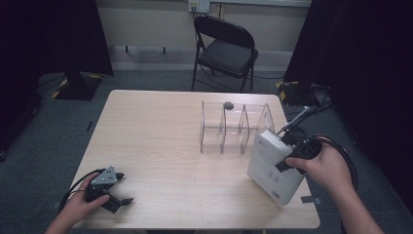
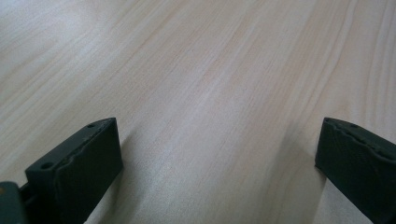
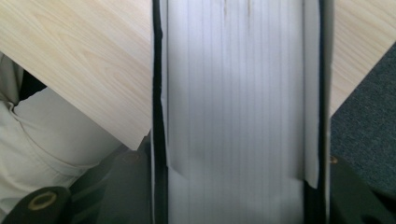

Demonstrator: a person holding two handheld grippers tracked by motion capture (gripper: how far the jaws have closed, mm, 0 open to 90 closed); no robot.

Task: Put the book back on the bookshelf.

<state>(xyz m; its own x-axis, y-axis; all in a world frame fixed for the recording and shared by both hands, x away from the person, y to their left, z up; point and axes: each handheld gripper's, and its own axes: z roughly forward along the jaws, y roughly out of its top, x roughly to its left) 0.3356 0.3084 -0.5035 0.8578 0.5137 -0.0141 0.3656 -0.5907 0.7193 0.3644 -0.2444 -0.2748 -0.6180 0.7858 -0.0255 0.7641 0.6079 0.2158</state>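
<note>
Two tongs: the right tongs (image 1: 287,157) clamp a white book (image 1: 271,165) at lower right. The left tongs (image 1: 117,192) gape empty, lower left on the surface (image 1: 160,141)

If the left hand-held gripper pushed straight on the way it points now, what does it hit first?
Probably nothing but the bare wooden table: the left hand-held gripper angles down at it, jaws wide apart with nothing between or ahead.

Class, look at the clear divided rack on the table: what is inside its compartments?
A small dark round object shows at the back of the clear rack. The white book hides the rack's near right corner.
</note>
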